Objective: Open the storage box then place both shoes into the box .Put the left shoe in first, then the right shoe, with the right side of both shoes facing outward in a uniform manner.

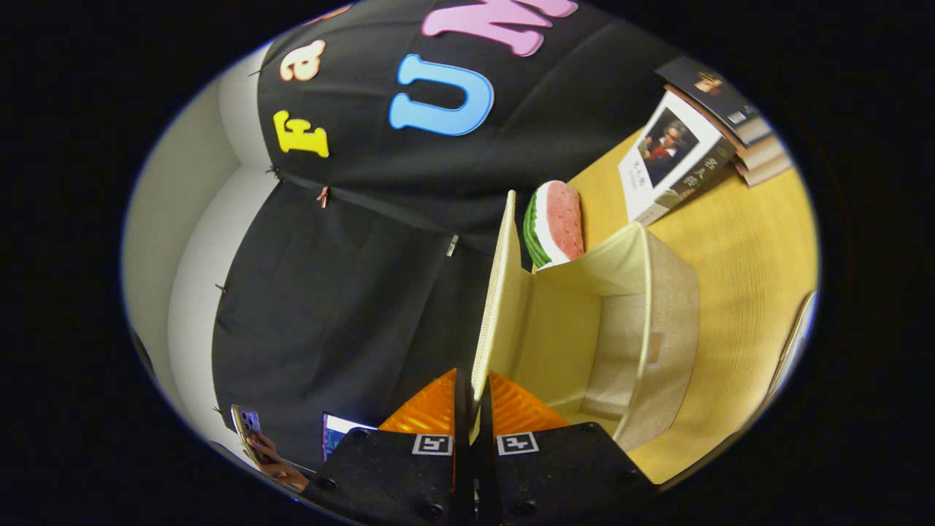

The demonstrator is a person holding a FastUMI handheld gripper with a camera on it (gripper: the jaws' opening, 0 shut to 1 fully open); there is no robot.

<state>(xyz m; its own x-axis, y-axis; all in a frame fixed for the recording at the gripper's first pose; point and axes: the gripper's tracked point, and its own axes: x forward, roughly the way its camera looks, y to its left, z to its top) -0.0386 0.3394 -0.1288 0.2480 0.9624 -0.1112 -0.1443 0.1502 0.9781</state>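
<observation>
The view is rolled sideways. A beige fabric storage box (657, 321) stands on the wooden table, its inside showing pale and bare. Its flat lid (504, 292) is swung up on edge, away from the box's mouth. My gripper (471, 409) is shut on the near edge of this lid, with one finger on each face of it. No shoe can be seen in this view.
A watermelon-slice toy (555, 223) sits just beyond the box. A stack of books (701, 139) lies farther off on the wooden table (745, 241). A person's hand with a phone (252, 431) is near the black cloth wall.
</observation>
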